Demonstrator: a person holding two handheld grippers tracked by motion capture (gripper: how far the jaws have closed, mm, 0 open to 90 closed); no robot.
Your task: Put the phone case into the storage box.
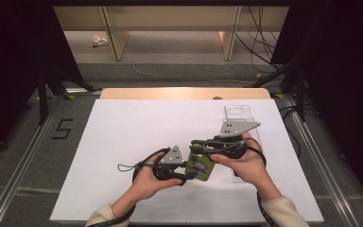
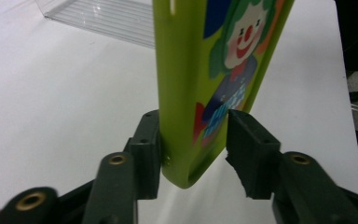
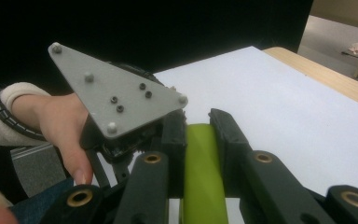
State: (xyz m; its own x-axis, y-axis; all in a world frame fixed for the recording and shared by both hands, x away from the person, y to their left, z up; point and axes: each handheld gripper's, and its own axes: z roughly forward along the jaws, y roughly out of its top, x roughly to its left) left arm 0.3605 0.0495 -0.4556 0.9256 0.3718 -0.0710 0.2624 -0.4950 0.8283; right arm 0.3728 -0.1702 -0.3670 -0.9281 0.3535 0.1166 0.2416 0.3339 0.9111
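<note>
Case, green with a clown print, hangs above the near middle of the white table, gripped from both ends. Left gripper clamps its lower rounded edge, one jaw on the plain side, one on the print. Right gripper pinches its narrow edge between closed jaws. Clear tray lies just right and far. Open white surface spreads left and far

Black number 5 marked on the grey floor, left of the table
</note>
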